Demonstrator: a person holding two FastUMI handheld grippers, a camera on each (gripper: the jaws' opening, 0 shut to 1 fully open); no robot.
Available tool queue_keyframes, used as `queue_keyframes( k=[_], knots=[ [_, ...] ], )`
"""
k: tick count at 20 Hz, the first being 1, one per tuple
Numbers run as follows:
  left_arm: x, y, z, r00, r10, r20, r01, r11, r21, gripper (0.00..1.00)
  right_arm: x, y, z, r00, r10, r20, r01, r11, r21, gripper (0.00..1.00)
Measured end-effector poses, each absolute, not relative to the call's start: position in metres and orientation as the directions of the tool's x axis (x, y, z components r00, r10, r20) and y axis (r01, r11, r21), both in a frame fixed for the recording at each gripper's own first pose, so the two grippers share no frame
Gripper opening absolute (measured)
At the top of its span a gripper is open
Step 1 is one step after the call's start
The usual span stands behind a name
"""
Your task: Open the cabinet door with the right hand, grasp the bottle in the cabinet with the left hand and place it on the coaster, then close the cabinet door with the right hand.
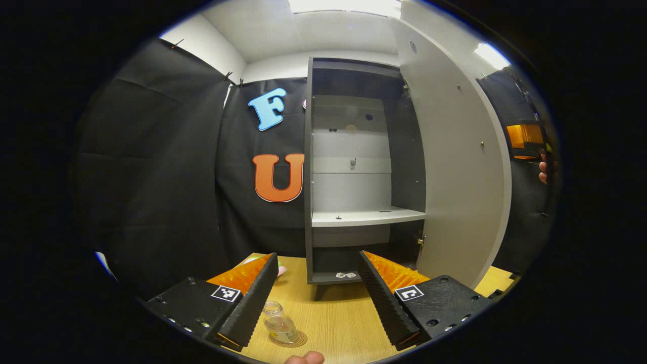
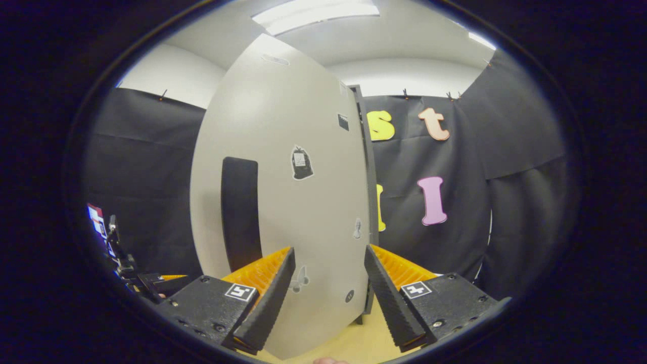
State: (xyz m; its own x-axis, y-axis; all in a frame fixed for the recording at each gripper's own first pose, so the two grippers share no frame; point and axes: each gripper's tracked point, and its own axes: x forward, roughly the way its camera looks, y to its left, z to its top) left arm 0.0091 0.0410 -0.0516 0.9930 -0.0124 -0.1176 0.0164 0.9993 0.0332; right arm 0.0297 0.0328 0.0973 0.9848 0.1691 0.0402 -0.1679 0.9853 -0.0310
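A: Bottle (image 1: 279, 323) first, since it sits furthest left: it stands on the coaster (image 1: 289, 338) near the front edge of the table (image 1: 333, 323), tight beside the left gripper's (image 1: 318, 298) left finger, and I cannot tell whether the two touch. The jaws gape wide and grasp nothing.

B: So the placing looks finished to me. What's next to it?

A: Moving right, the cabinet (image 1: 354, 167) stands toward the back edge of the table, its shelves bare. Its door (image 1: 455, 167) is swung out on the right side. Beyond the door's edge, at the far right of the left gripper view, an orange part and some fingertips peek out, which I take for the other gripper and the hand holding it.

B: And from the right gripper view?

A: The door's (image 2: 303, 202) outer face stands just ahead of the right gripper (image 2: 328, 298), with the dark handle (image 2: 240, 212) left of its fingers. Those fingers are spread apart, holding nothing.

B: Then closing is the step in hand. My advice: press on the face out by the handle side, far from the hinge, and swing it smoothly until it meets the frame. Draw the left gripper back over the table edge without nudging the bottle, so it stays clear of the door's sweep.
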Motion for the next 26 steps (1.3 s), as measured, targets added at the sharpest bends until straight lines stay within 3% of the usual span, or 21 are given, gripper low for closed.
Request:
queue_keyframes(
  k=[9, 10, 11, 13, 15, 17, 18, 19, 26],
  knots=[
    [0.017, 0.058, -0.047, 0.994, -0.015, -0.109, 0.018, 0.999, 0.027, 0.95, 0.090, 0.112, 0.094, 0.944, 0.328, 0.039, -0.325, 0.943, -0.067, 0.90],
    [0.019, 0.060, -0.048, 0.993, -0.013, -0.114, 0.016, 0.999, 0.030, 0.95, 0.100, 0.121, 0.090, 0.937, 0.347, 0.029, -0.344, 0.936, -0.071, 0.86],
    [0.020, 0.063, -0.046, 0.994, -0.010, -0.109, 0.014, 0.999, 0.035, 0.95, 0.111, 0.131, 0.087, 0.932, 0.362, 0.024, -0.360, 0.930, -0.078, 0.91],
    [0.024, 0.072, -0.042, 0.995, 0.008, -0.097, -0.003, 0.999, 0.042, 0.95, 0.130, 0.150, 0.084, 0.925, 0.379, 0.020, -0.376, 0.922, -0.088, 0.90],
    [0.025, 0.078, -0.042, 0.996, 0.019, -0.092, -0.015, 0.999, 0.040, 0.95, 0.151, 0.168, 0.076, 0.927, 0.376, 0.010, -0.373, 0.923, -0.095, 0.86],
    [0.026, 0.084, -0.043, 0.995, 0.035, -0.090, -0.032, 0.999, 0.037, 0.95, 0.166, 0.176, 0.073, 0.931, 0.364, 0.017, -0.361, 0.928, -0.092, 0.91],
    [0.026, 0.086, -0.042, 0.995, 0.041, -0.088, -0.038, 0.999, 0.035, 0.95, 0.173, 0.180, 0.072, 0.931, 0.365, 0.019, -0.363, 0.928, -0.085, 0.87],
    [0.027, 0.089, -0.042, 0.995, 0.048, -0.086, -0.045, 0.998, 0.034, 0.95, 0.179, 0.182, 0.071, 0.930, 0.368, 0.022, -0.366, 0.928, -0.071, 0.90],
    [0.029, 0.093, -0.039, 0.995, 0.063, -0.079, -0.061, 0.998, 0.030, 0.95, 0.188, 0.183, 0.065, 0.944, 0.328, 0.015, -0.327, 0.942, -0.075, 0.91]
  ],
)
